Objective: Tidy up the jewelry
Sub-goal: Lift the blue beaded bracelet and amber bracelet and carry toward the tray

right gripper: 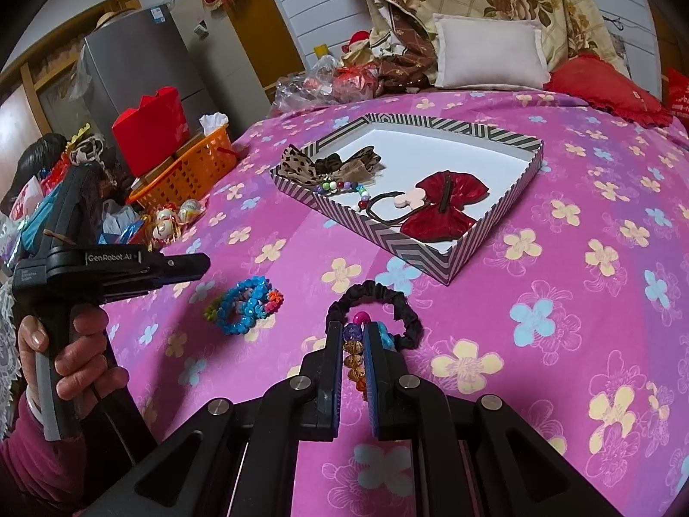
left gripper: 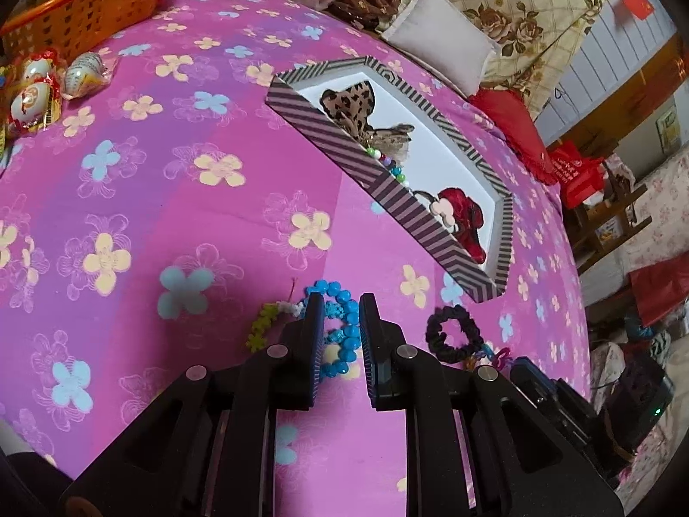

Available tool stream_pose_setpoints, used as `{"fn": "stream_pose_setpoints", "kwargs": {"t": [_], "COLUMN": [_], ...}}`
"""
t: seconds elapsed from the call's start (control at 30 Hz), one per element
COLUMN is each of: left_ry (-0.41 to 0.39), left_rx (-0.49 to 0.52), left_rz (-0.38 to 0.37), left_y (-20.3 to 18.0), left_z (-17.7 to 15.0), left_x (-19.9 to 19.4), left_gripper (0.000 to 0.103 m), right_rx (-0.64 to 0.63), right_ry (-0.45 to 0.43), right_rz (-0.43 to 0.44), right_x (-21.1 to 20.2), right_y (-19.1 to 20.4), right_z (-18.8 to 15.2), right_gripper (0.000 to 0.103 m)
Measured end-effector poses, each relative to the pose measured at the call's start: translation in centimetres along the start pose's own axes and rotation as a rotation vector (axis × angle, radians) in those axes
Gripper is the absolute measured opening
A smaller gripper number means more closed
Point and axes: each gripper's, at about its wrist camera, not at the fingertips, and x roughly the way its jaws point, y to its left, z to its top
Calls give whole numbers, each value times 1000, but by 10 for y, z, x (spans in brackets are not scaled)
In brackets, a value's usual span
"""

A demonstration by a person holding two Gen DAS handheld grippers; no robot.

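On the bed's pink flowered sheet (right gripper: 560, 284), the right gripper (right gripper: 354, 336) has its jaws clamped on a strand of amber and purple beads (right gripper: 354, 357), just in front of a black scrunchie (right gripper: 379, 297) lying on the sheet. The left gripper (left gripper: 340, 306) hangs over a blue flower-bead bracelet (left gripper: 344, 336), jaws narrow with the beads showing between them; whether the pads press on them I cannot tell. A hand (right gripper: 73, 353) holds its handle. Beyond, the striped tray (right gripper: 435, 254) contains a red bow (right gripper: 448, 207), a leopard-print bow (right gripper: 301, 163) and a multicoloured bead string (right gripper: 340, 185).
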Motion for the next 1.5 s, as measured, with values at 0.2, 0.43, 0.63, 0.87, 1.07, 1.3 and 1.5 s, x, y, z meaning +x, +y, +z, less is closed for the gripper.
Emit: {"fn": "stream_pose_setpoints", "kwargs": {"t": [0.2, 0.43, 0.63, 0.87, 1.07, 1.3, 1.5], "left_ry": [74, 109, 92, 20, 5, -30, -44], "left_rx": [4, 36, 53, 40, 53, 84, 109], "left_rz": [84, 167, 138, 45, 11, 24, 58], "left_y": [2, -4, -9, -18, -31, -43, -50], "left_z": [-3, -5, -6, 0, 3, 13, 18], "left_x": [30, 51, 45, 6, -13, -29, -32], "left_gripper": [15, 15, 10, 10, 10, 10, 10], "right_rx": [-8, -4, -9, -15, -35, -43, -57], "right_ry": [8, 12, -9, -45, -61, -72, -82], "right_rz": [-2, -3, 4, 30, 52, 46, 36], "right_x": [2, 4, -2, -17, -24, -28, -29], "right_y": [1, -1, 2, 11, 23, 28, 30], "right_z": [-2, -1, 0, 5, 15, 30, 43], "right_gripper": [9, 9, 9, 9, 9, 9, 9]}}
